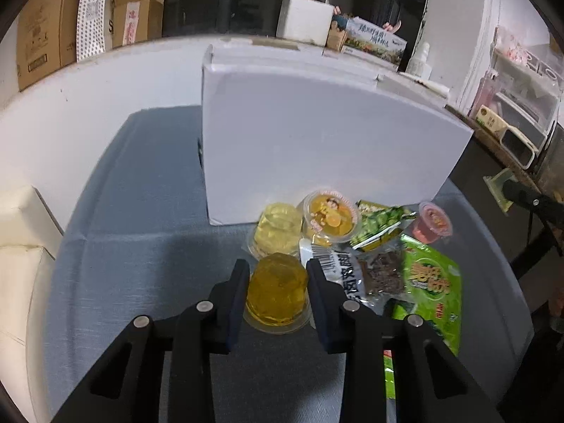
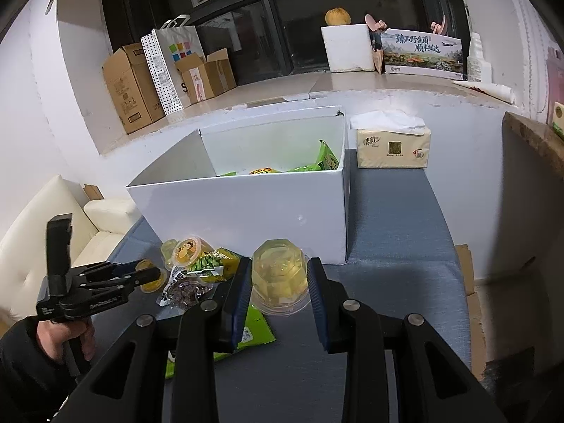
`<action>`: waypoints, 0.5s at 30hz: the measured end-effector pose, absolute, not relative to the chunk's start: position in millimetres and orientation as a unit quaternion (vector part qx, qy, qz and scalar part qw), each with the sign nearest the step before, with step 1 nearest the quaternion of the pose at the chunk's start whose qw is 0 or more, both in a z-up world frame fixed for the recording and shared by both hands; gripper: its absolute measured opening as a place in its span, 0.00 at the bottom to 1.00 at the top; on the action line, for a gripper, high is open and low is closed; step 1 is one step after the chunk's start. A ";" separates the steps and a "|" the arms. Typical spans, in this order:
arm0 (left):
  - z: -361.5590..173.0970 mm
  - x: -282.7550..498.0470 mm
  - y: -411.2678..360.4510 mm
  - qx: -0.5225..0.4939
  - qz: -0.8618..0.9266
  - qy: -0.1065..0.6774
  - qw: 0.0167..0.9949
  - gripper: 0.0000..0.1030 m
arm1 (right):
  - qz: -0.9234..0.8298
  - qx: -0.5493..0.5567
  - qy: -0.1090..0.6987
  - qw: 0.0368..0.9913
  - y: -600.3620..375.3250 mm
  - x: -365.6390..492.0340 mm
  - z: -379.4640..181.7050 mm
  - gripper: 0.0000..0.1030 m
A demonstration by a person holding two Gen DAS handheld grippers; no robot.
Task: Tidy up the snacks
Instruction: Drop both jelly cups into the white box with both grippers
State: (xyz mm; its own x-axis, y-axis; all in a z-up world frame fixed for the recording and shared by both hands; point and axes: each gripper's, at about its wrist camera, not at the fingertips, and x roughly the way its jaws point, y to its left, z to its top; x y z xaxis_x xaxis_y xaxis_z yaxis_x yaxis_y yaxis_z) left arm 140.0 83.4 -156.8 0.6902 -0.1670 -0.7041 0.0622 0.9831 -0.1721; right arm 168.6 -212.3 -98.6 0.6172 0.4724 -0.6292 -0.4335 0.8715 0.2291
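Observation:
My left gripper [image 1: 277, 271] is shut on an amber jelly cup [image 1: 277, 290] resting upside down on the blue-grey table. Beyond it lie a pale yellow jelly cup [image 1: 278, 228], an orange fruit cup [image 1: 330, 217], a red jelly cup [image 1: 435, 222], a dark dried-meat pack [image 1: 370, 276] and green snack bags [image 1: 431, 285]. My right gripper [image 2: 280, 269] is shut on a pale yellow jelly cup [image 2: 280, 276], held above the table in front of the open white box [image 2: 246, 204]. The box holds green snack packs [image 2: 326, 158]. The left gripper [image 2: 141, 276] also shows in the right wrist view.
A tissue pack [image 2: 393, 146] stands to the right of the box. A cream sofa [image 2: 70, 225] is left of the table. Cardboard boxes [image 2: 130, 88] and a paper bag [image 2: 174, 63] sit on the window ledge behind. A wooden shelf [image 2: 535, 141] is at the right.

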 end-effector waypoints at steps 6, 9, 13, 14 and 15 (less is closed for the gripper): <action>-115.8 119.1 83.4 -0.067 -0.073 0.343 0.934 0.36 | 0.262 0.025 0.343 0.902 -207.7 163.8 -86.4 0.33; -89.5 118.2 80.7 -0.056 -0.082 0.317 0.943 0.36 | 0.272 0.022 0.329 0.904 -203.1 165.3 -73.3 0.33; -54.2 133.7 74.9 -0.038 -0.095 0.287 0.953 0.36 | 0.283 0.012 0.306 0.909 -193.2 177.6 -49.3 0.33; -43.4 141.8 73.9 -0.033 -0.096 0.277 0.955 0.36 | 0.289 0.011 0.297 0.910 -189.4 183.7 -40.7 0.33; -35.5 149.5 72.5 -0.034 -0.101 0.272 0.956 0.36 | 0.293 0.008 0.291 0.911 -185.1 190.6 -33.8 0.33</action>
State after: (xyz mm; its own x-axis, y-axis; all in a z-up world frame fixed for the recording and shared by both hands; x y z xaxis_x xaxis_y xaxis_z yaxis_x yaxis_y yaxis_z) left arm 149.5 72.5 -35.5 0.8320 -0.2110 -0.5130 0.1740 0.9774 -0.1199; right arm 190.6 -185.1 -33.8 0.6586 0.5378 -0.5263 -0.5290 0.8283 0.1845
